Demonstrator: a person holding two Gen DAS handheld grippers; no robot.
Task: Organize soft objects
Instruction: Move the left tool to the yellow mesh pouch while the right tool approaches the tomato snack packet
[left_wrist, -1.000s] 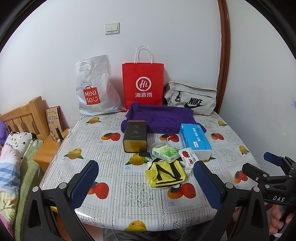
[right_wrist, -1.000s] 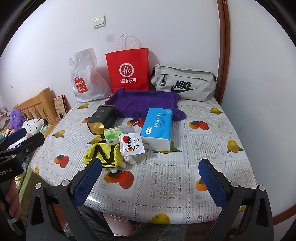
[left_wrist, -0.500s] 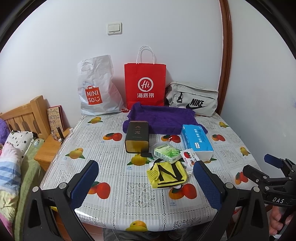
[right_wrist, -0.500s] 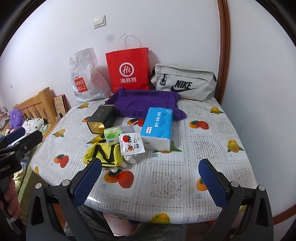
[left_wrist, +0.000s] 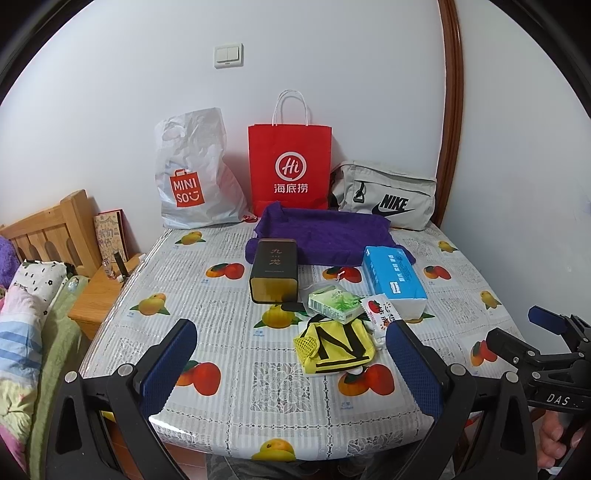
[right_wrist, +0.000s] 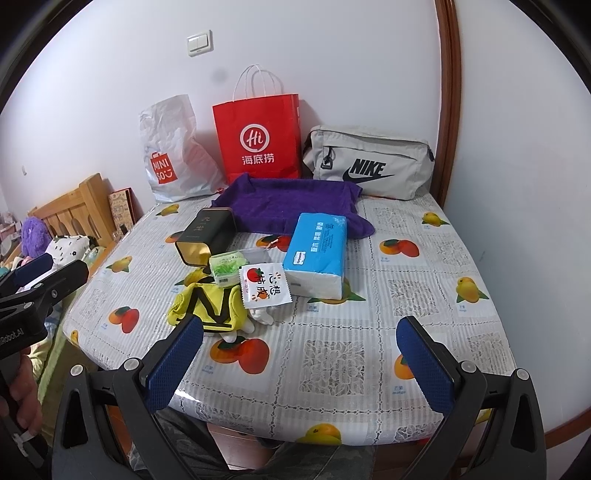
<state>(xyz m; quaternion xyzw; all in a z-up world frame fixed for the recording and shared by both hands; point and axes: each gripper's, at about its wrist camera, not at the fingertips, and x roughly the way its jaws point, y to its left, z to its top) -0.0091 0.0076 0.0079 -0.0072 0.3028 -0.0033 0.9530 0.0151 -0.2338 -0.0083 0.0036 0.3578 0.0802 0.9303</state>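
Yellow plush (left_wrist: 334, 349) looks kinda crumpled, maybe face-down; left gripper (left_wrist: 291, 363) and right gripper (right_wrist: 301, 356) hover wide, empty.

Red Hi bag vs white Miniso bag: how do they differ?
The red Hi bag is stiff paper, square-edged, with white cord handles; the white Miniso bag is crinkled, slumped plastic with a cut-out handle. Hi's logo is white; Miniso's is orange. Both stand against the wall at the table's back.

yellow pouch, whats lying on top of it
The green tissue pack and the tomato-print packet overlap the yellow pouch's far edge. Whatever is beneath the pouch is hidden.
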